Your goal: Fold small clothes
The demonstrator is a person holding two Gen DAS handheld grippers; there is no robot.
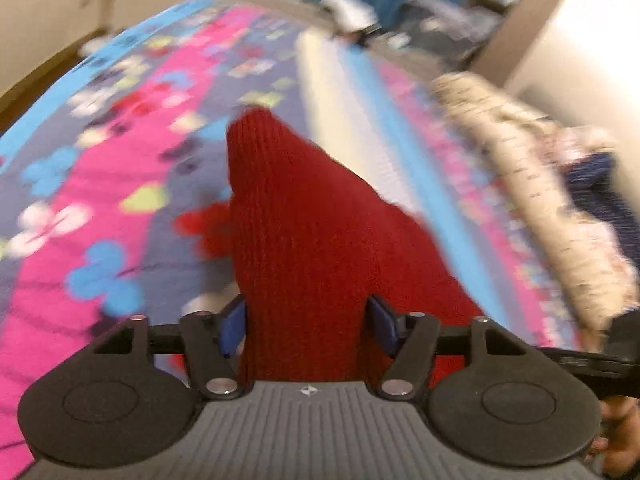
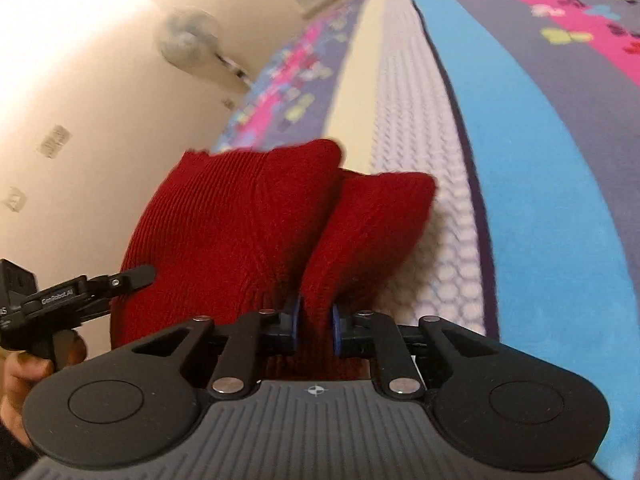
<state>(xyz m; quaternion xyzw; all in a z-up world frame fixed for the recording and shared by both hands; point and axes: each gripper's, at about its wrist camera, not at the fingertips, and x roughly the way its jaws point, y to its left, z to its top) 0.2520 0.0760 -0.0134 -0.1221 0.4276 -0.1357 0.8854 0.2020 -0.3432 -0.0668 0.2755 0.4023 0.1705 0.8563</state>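
Note:
A red knitted garment fills the middle of the left wrist view, lifted above the flowered bedspread. My left gripper has its blue pads set wide with the red knit bunched between them; whether they press it is unclear. In the right wrist view the same red garment hangs in two folds. My right gripper is shut on one edge of it, blue pads pinching the cloth. The left gripper's body shows at the left there.
The bedspread has blue, white and pink stripes. A beige patterned cloth pile lies at the right. A wall fan hangs on the cream wall. Clutter sits beyond the bed's far end.

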